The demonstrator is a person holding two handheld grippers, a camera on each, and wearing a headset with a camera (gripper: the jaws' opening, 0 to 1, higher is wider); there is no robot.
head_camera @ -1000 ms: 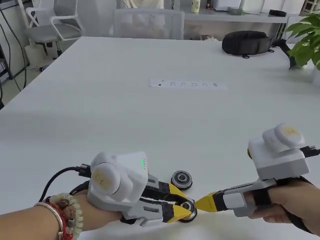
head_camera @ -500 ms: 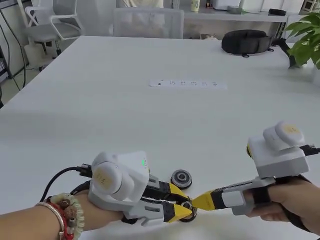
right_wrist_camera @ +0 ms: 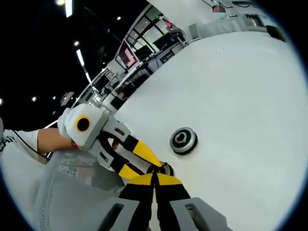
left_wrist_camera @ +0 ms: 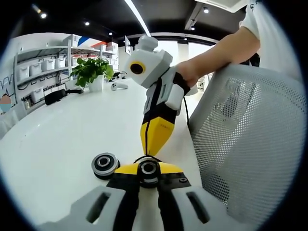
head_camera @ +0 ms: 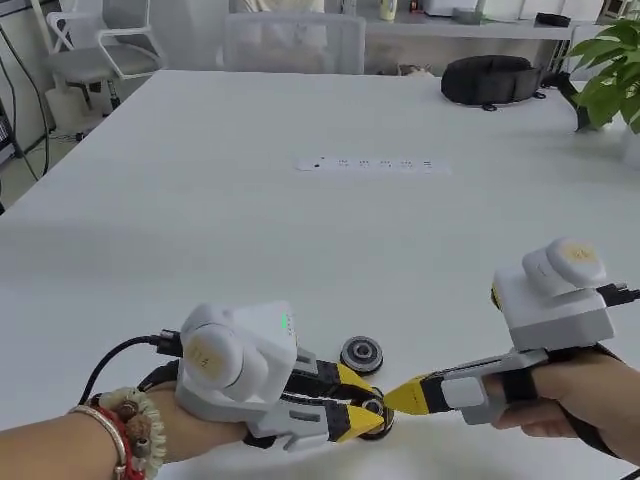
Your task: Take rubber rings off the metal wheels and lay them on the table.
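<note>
My left gripper [head_camera: 370,405] is shut across a small metal wheel [head_camera: 377,410] near the front edge of the white table [head_camera: 300,240]. In the left gripper view the yellow jaws clamp that wheel [left_wrist_camera: 148,167] from both sides. My right gripper [head_camera: 391,400] comes in from the right, its tips together at the wheel's rim. A thin black rubber ring [left_wrist_camera: 142,158] arcs up off the wheel to the right gripper's [left_wrist_camera: 153,151] pinched tips. A second wheel [head_camera: 362,354] with its black ring on lies flat just behind, also visible as wheel [right_wrist_camera: 183,140] and wheel [left_wrist_camera: 105,164].
A white power strip [head_camera: 372,165] lies mid-table. A black bag [head_camera: 490,82] and a green plant [head_camera: 610,75] stand at the far right. Chairs [head_camera: 295,45] line the far edge. A mesh chair [left_wrist_camera: 250,144] stands close to the near table edge.
The right gripper has edged slightly left, up to the held wheel. The left gripper and the loose wheel stay put.
</note>
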